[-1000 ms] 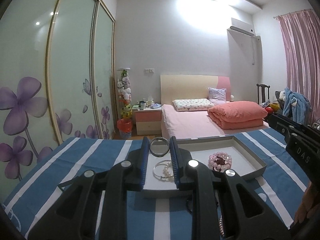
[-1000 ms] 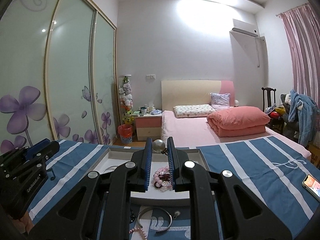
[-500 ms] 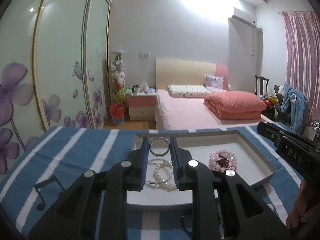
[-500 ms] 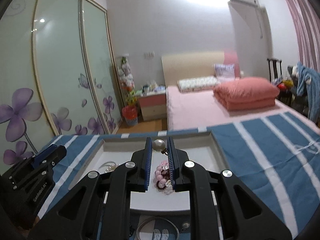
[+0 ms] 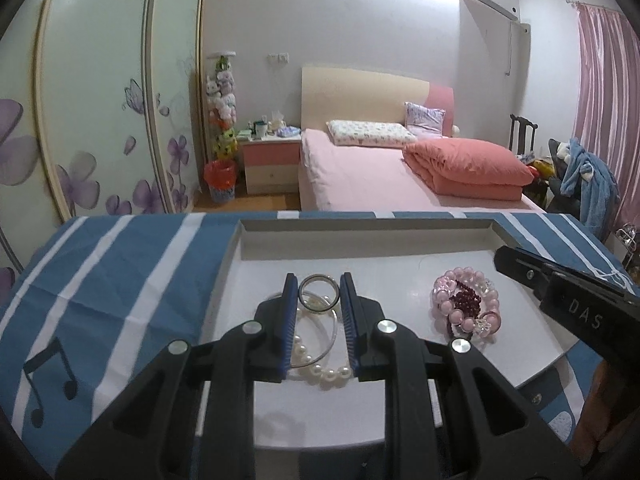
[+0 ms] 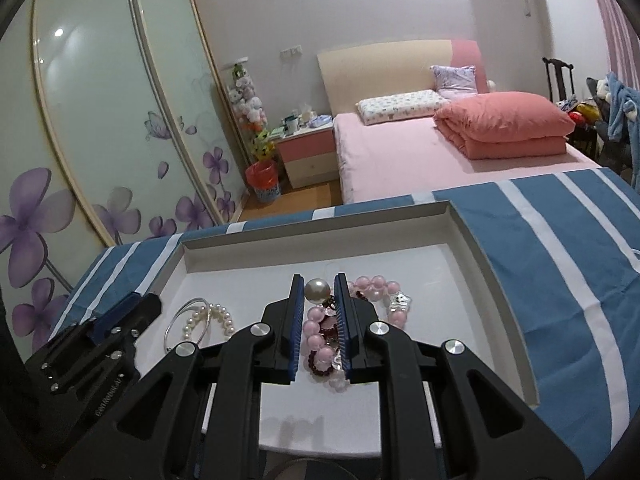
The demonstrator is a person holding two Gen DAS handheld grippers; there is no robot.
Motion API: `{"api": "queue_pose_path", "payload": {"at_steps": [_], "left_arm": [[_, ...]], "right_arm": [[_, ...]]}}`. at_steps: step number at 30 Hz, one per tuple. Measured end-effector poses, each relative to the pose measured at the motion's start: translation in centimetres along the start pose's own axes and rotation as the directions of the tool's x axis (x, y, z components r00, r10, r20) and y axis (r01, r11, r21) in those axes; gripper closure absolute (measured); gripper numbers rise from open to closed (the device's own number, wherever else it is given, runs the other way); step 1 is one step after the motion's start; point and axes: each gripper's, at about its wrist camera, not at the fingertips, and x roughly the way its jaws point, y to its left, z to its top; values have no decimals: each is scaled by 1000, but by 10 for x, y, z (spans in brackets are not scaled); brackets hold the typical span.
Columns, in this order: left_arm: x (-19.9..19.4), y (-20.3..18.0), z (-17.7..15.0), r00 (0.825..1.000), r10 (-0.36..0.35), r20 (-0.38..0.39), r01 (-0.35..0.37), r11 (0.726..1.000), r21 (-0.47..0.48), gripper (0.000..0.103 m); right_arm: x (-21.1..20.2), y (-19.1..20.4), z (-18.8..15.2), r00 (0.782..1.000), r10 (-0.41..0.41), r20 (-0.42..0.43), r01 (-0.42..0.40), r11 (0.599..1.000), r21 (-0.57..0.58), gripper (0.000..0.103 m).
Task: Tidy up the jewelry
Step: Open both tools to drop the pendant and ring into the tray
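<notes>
A shallow white tray lies on a blue-and-white striped cloth. My left gripper is shut on a silver ring and holds it over a pearl bracelet and a thin bangle in the tray's left part. My right gripper is shut on a large pearl piece and holds it over pink and dark red bead bracelets in the tray. The pink beads also show in the left wrist view. The pearl bracelet shows at left in the right wrist view.
The striped cloth covers the surface around the tray. Beyond it stand a pink bed, a nightstand and a red bin. A wardrobe with flower doors is at left.
Both grippers have tilted down and moved forward over the tray, each still holding its piece. The tray now fills the lower part of both views.
</notes>
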Motion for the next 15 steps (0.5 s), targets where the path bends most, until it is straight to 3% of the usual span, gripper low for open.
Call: {"api": "queue_pose_path", "payload": {"at_steps": [2, 4, 15], "left_arm": [[4, 3, 1, 1000, -9, -8, 9, 1000, -16, 77], [3, 6, 2, 1000, -8, -7, 8, 1000, -26, 66], [-29, 34, 2, 1000, 16, 9, -15, 995, -98, 65]], "right_arm": [[2, 1, 0, 1000, 9, -10, -9, 1000, 4, 80], [0, -2, -2, 1000, 15, -9, -15, 1000, 17, 74], [-27, -23, 2, 1000, 2, 25, -4, 996, 92, 74]]}}
